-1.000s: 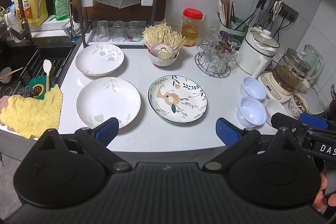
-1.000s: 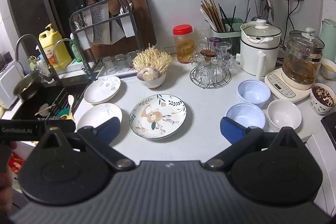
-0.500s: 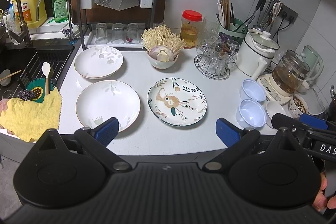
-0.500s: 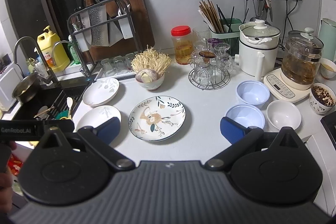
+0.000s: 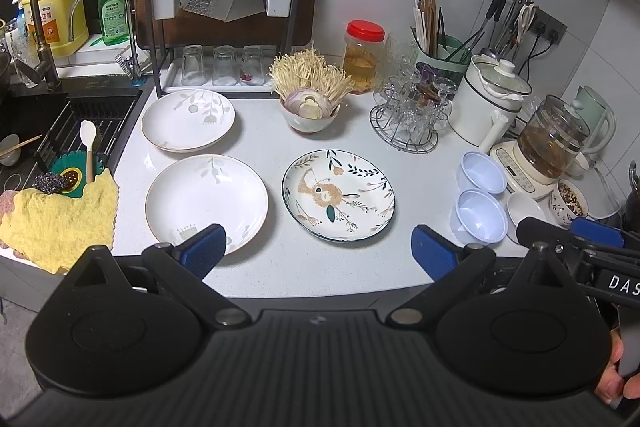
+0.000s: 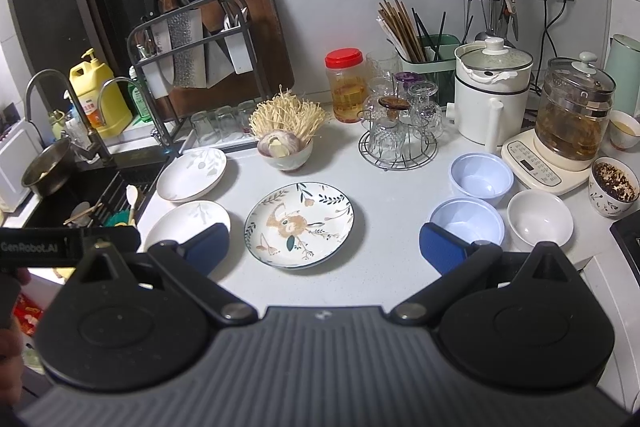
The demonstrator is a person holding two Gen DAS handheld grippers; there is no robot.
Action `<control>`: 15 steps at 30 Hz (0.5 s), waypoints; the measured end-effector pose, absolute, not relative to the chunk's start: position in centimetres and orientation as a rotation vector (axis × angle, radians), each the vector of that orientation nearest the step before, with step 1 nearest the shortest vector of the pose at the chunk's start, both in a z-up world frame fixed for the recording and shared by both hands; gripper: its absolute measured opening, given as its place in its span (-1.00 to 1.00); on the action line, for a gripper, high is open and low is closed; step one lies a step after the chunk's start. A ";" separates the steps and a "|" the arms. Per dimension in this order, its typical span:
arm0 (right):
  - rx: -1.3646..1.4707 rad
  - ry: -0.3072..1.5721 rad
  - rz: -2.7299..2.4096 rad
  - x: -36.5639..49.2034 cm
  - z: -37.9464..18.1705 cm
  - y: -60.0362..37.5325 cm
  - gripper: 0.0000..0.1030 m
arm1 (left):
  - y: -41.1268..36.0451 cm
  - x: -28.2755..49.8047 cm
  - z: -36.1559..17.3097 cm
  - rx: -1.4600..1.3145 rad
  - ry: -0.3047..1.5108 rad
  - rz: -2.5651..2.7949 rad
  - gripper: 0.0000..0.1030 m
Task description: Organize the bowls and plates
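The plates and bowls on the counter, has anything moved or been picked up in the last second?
Nothing was picked up or let go. Only the cameras drifted: both views edged slightly nearer the counter. The left gripper and right gripper are open and empty as before. The floral plate, the two white plates and the lavender bowls kept their places.

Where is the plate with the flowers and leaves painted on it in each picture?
Left wrist view: the painted plate lies just right of centre on the counter, right of the two white plates.
Right wrist view: the painted plate lies just left of centre, between the gripper's two blue fingers.
Shared landmark: the red-lidded jar stands behind it by the wall.
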State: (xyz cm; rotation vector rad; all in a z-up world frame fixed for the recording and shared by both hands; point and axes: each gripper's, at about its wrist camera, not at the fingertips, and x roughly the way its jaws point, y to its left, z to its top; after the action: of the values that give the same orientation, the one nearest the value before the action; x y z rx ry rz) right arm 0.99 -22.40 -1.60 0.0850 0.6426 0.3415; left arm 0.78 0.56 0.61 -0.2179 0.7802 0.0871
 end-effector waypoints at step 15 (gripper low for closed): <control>0.078 0.646 0.346 0.7 -1.6 -22.1 1.00 | 0.8 0.6 0.5 -0.218 0.777 0.087 0.96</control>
State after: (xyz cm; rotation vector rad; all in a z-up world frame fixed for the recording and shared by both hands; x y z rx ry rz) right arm 0.74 -22.11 -1.55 0.0784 0.6459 0.3465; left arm 0.62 0.79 0.46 -0.2178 0.7767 0.0869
